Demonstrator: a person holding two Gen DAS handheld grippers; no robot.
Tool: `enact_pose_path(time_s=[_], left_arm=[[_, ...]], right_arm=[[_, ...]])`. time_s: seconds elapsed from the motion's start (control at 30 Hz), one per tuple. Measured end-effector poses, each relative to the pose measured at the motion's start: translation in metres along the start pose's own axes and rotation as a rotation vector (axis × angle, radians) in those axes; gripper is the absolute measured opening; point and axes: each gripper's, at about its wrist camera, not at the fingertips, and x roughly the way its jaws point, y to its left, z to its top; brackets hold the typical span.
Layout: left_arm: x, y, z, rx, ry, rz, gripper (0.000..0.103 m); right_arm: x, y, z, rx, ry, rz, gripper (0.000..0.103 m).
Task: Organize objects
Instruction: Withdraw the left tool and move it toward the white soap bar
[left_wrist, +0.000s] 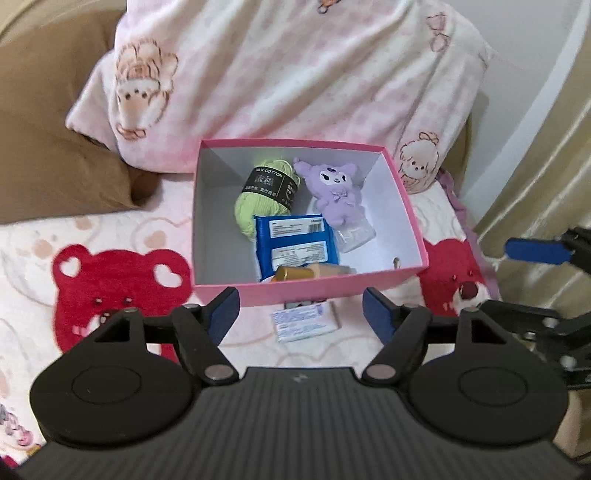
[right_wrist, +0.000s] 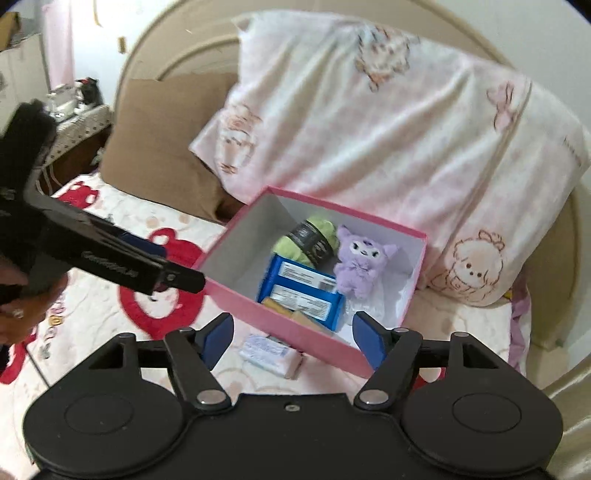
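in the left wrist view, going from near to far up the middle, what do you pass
Small white packet on the bedspread, pink box near wall, blue packet, green yarn, then the pink pillow behind the box.

Pink pillow (left_wrist: 295, 74), brown cushion (left_wrist: 48, 155)

A matt pink cardboard box (left_wrist: 310, 291) holds fuzzy green yarn (left_wrist: 255, 206), a plush purple toy (left_wrist: 338, 192) and a glossy blue plastic packet (left_wrist: 295, 240) on the soft printed cloth bed (left_wrist: 122, 236).
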Motion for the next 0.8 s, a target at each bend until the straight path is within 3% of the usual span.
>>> enact_pose_path(time_s=[0.37, 0.6, 0.8], left_arm=[[-0.01, 0.006, -0.063, 0.025, 0.08, -0.03, 0.074], [0.032, 0.025, -0.083, 0.005, 0.065, -0.03, 0.074], [0.07, 0.042, -0.087, -0.024, -0.006, -0.066, 0.074]], right_arm=[[0.003, 0.034, -0.058, 0.003, -0.035, 0.102, 0.083], [0.035, 0.047, -0.09, -0.042, -0.081, 0.14, 0.087], [0.079, 0.055, -0.106, -0.088, -0.088, 0.132, 0.087]])
